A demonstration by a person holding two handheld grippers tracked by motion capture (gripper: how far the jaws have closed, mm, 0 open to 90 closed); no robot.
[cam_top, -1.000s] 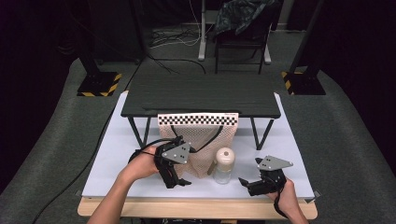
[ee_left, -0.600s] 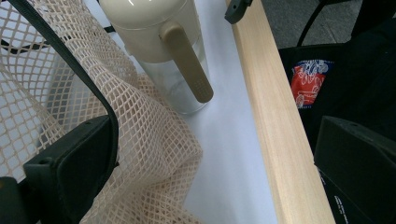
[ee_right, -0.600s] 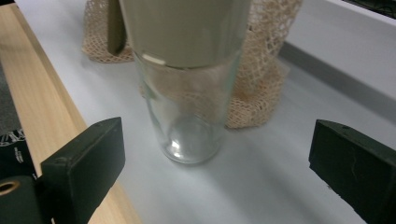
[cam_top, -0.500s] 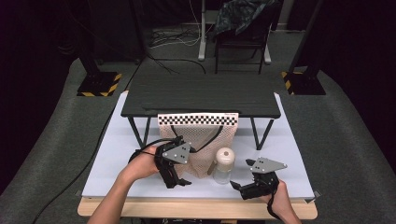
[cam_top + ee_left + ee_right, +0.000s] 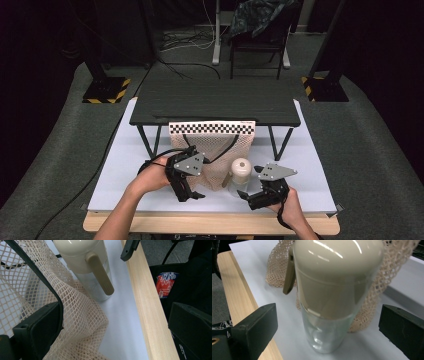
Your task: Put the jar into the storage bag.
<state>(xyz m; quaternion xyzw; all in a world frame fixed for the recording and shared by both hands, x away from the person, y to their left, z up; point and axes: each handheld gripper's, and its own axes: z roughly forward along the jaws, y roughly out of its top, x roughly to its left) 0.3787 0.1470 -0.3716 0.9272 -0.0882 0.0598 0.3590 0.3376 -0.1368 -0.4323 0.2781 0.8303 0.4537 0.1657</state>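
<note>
The left gripper (image 5: 192,192) sits at the near left of the white table (image 5: 125,170), held in the person's left hand (image 5: 150,177), its jaws spread wide. In the left gripper view the mesh bag (image 5: 75,322) drapes over the inner face of one jaw, with the bag's black strap (image 5: 42,277) running along that jaw's edge — the other jaw stands well apart, over the table's wooden front edge (image 5: 145,305), so the gripper is open rather than pinching.

Just right of it, the cream mesh bag (image 5: 212,152) hangs from the front of the low black rack (image 5: 215,102), under a checkered strip (image 5: 212,127), and its lower end spreads onto the table.

Next comes the glass bottle (image 5: 240,175), upright on the table, touching the bag's right side. It has a clear body, a cream domed cap (image 5: 337,272) and a cream clip (image 5: 289,275) hanging down one side.

At the right, the right gripper (image 5: 247,196) rests low near the table's front edge, in the person's right hand (image 5: 290,205), pointing at the bottle. In the right gripper view its jaws are spread — one on each side of the bottle (image 5: 327,315), neither touching the glass.
</note>
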